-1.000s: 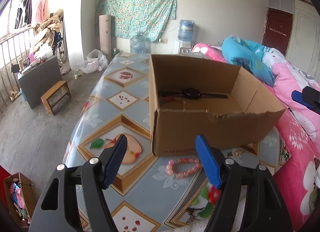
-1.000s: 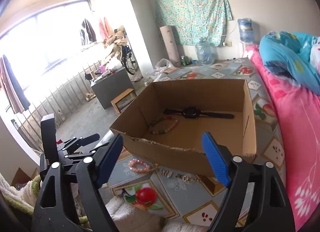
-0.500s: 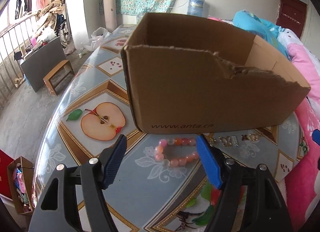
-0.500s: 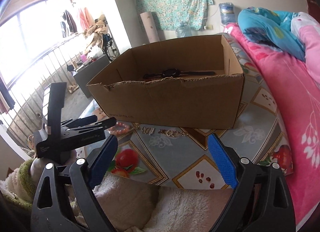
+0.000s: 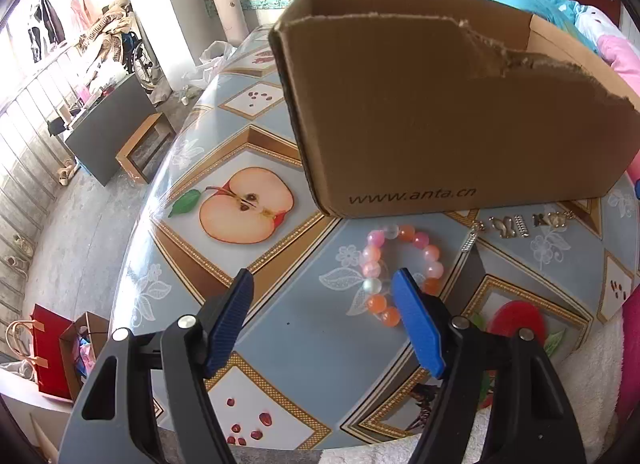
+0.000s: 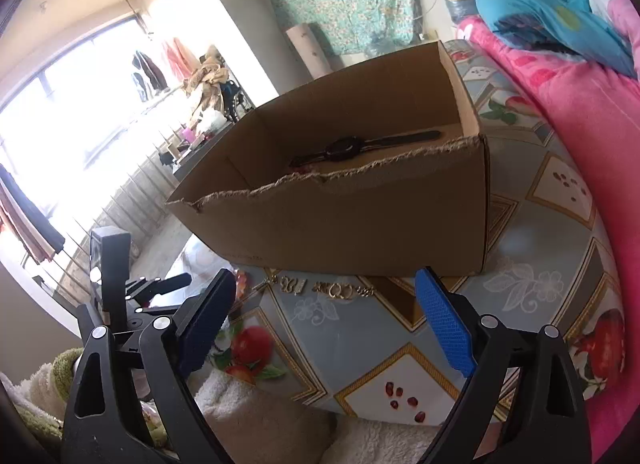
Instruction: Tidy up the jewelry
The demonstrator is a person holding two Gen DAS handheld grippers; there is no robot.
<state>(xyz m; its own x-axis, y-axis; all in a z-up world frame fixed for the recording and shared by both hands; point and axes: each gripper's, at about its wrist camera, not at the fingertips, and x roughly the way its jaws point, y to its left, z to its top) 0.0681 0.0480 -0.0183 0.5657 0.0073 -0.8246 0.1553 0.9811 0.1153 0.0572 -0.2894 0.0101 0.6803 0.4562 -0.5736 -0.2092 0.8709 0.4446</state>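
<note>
A pink and orange bead bracelet (image 5: 394,264) lies on the patterned table in front of a brown cardboard box (image 5: 440,115). My left gripper (image 5: 324,292) hovers open just above the table, its right blue pad beside the bracelet's near beads, nothing between the pads. Gold chain pieces (image 5: 516,223) lie to the right of the bracelet, also seen as gold chain pieces (image 6: 320,288) in the right wrist view. My right gripper (image 6: 324,304) is open and empty over the table. Inside the box (image 6: 360,215) rests a black watch (image 6: 344,149). The left gripper's body (image 6: 120,292) shows at lower left.
The table (image 5: 280,328) has a glossy fruit-patterned cover and a rounded left edge over the concrete floor. A pink blanket (image 6: 592,135) lies along the right side. A fluffy white sleeve (image 6: 248,416) sits at the near edge. Bags (image 5: 60,352) stand on the floor at the left.
Both grippers sank toward the table and tilted down. The left came closer to the bead bracelet, and the box front now hides its inside from that view. Both stayed open.
</note>
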